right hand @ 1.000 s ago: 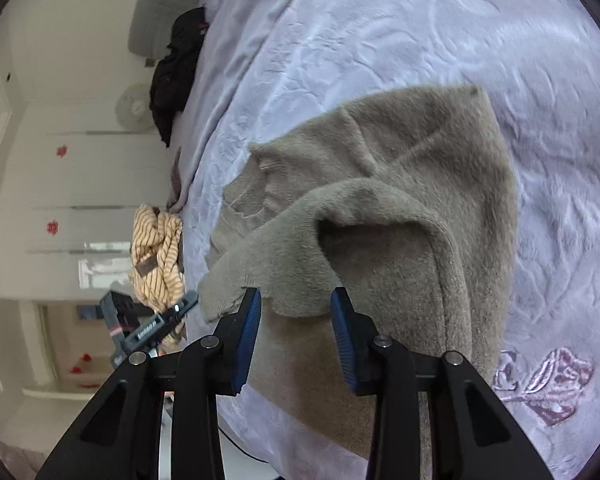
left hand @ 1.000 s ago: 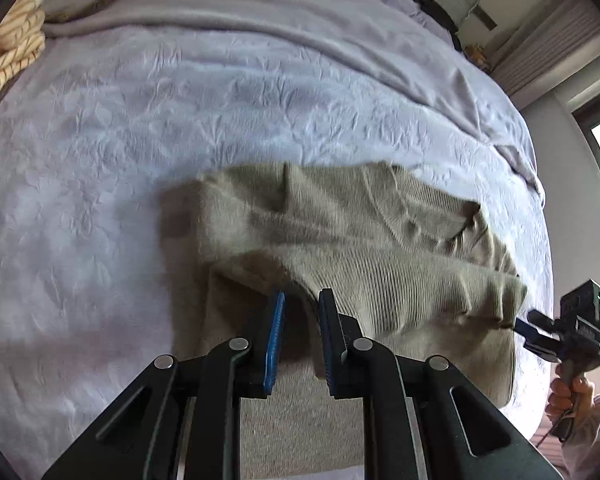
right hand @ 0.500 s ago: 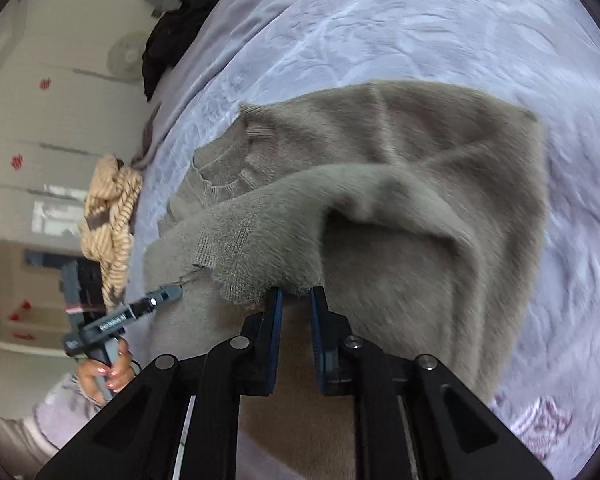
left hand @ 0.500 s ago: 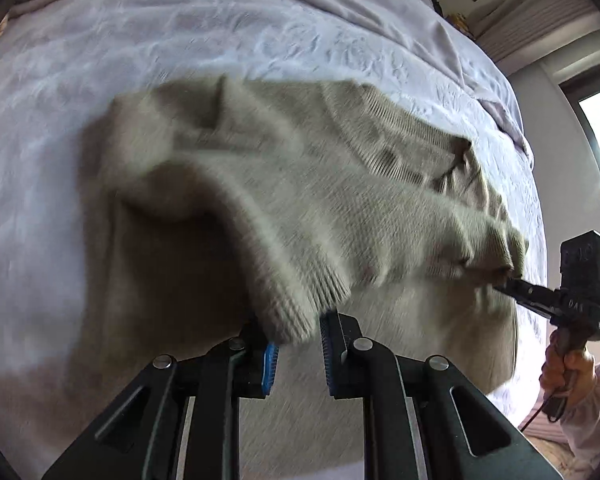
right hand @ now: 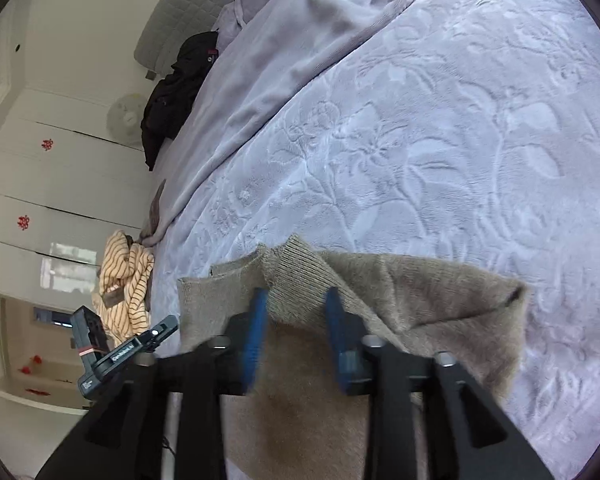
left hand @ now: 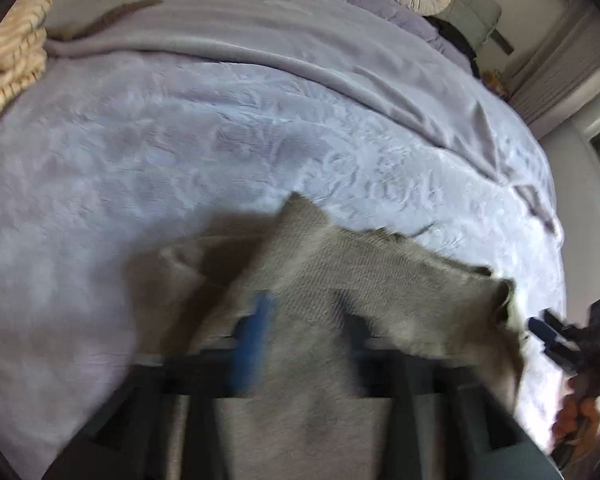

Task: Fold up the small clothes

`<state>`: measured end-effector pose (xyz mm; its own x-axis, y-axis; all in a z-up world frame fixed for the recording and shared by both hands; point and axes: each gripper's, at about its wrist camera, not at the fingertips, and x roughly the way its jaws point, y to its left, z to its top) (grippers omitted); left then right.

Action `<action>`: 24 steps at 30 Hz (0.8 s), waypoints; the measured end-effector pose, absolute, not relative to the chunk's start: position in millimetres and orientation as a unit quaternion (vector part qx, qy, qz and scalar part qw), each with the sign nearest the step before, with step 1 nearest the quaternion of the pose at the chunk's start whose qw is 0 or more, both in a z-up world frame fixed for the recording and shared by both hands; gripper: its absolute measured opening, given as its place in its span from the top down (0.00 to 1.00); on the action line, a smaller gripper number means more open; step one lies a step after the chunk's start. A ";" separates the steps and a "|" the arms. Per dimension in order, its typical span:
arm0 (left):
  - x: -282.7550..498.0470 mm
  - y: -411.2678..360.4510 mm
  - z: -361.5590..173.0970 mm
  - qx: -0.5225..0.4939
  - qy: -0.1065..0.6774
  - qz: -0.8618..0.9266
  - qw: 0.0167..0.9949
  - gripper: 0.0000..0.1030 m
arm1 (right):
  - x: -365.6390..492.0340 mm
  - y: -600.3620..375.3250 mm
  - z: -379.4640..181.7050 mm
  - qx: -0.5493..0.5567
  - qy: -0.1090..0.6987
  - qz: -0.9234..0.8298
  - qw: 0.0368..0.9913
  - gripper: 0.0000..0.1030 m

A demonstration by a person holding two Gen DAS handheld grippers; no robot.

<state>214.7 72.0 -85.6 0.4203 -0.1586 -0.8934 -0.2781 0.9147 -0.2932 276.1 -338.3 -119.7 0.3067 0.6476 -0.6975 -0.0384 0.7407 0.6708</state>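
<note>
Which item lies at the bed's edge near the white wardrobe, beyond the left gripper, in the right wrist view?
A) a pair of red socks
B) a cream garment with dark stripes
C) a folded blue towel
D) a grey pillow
B: the striped cream garment lies bunched at the edge of the lilac bedspread, just above the left gripper.

left view's smeared with motion: the left tongs (left hand: 300,332) are a blur over the sweater (left hand: 380,280), whose lower part runs off the bottom edge; right pad barely readable.
</note>
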 end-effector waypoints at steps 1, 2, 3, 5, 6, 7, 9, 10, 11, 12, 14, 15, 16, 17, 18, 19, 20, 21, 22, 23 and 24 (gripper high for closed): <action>210.7 71.6 -83.5 -0.188 0.536 0.046 0.822 0.17 | 270.9 -340.6 -116.0 0.265 0.544 0.222 0.765 0.43; 206.9 72.7 -81.7 -0.174 0.537 0.050 0.824 0.17 | 268.2 -339.6 -112.8 0.247 0.545 0.221 0.770 0.43; 202.9 70.9 -81.5 -0.163 0.542 0.050 0.823 0.17 | 264.1 -337.5 -109.0 0.232 0.545 0.226 0.774 0.43; 193.6 70.1 -84.4 -0.162 0.548 0.051 0.819 0.17 | 256.2 -325.5 -103.2 0.217 0.542 0.259 0.769 0.43; 188.7 69.4 -86.5 -0.161 0.553 0.052 0.816 0.17 | 253.0 -317.0 -104.3 0.214 0.547 0.280 0.760 0.43; 184.4 67.2 -89.5 -0.157 0.559 0.054 0.813 0.17 | 251.4 -305.7 -109.2 0.208 0.556 0.295 0.748 0.43; 175.0 61.1 -96.9 -0.146 0.573 0.060 0.804 0.17 | 253.3 -291.8 -123.3 0.194 0.577 0.297 0.735 0.43; 171.6 58.1 -99.3 -0.141 0.577 0.064 0.802 0.17 | 256.5 -285.5 -131.1 0.189 0.588 0.290 0.731 0.43; 167.6 55.2 -101.3 -0.136 0.581 0.067 0.800 0.17 | 261.4 -282.3 -140.8 0.189 0.594 0.281 0.729 0.43; 162.8 52.7 -102.6 -0.132 0.584 0.070 0.798 0.17 | 264.8 -282.1 -144.4 0.188 0.592 0.274 0.734 0.43; 153.1 48.4 -104.5 -0.119 0.589 0.072 0.796 0.17 | 272.3 -287.7 -142.0 0.181 0.572 0.255 0.758 0.43; 149.2 47.4 -105.2 -0.113 0.590 0.073 0.796 0.17 | 274.9 -292.8 -137.8 0.184 0.558 0.250 0.769 0.43; 143.9 46.8 -106.1 -0.106 0.593 0.073 0.795 0.17 | 277.9 -300.7 -130.8 0.186 0.539 0.238 0.786 0.43; 139.5 47.1 -106.9 -0.102 0.596 0.072 0.793 0.17 | 281.3 -311.7 -122.8 0.190 0.522 0.218 0.802 0.43; 133.7 49.0 -108.6 -0.102 0.601 0.070 0.790 0.17 | 284.2 -323.9 -117.9 0.201 0.512 0.200 0.811 0.43; 131.2 51.3 -110.1 -0.105 0.604 0.071 0.787 0.17 | 285.2 -332.5 -115.0 0.209 0.509 0.189 0.813 0.43; 127.3 54.0 -111.1 -0.108 0.606 0.072 0.785 0.17 | 286.6 -347.7 -112.5 0.227 0.508 0.173 0.812 0.43; 122.6 57.6 -111.3 -0.111 0.608 0.074 0.782 0.17 | 285.4 -353.8 -110.9 0.238 0.510 0.169 0.809 0.43; 117.6 61.7 -110.7 -0.113 0.609 0.078 0.781 0.17 | 281.3 -361.6 -109.0 0.248 0.513 0.170 0.804 0.43; 114.1 64.8 -109.9 -0.116 0.610 0.079 0.780 0.17 | 277.7 -358.3 -107.5 0.249 0.516 0.173 0.801 0.43; 108.3 70.1 -109.1 -0.124 0.610 0.076 0.779 0.17 | 269.6 -359.6 -106.5 0.249 0.523 0.181 0.795 0.43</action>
<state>108.3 70.1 -109.1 0.2433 -0.0327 -0.9694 -0.2701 0.9576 -0.1001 269.6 -359.6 -106.5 0.3886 0.5481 -0.7407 -0.0272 0.8103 0.5853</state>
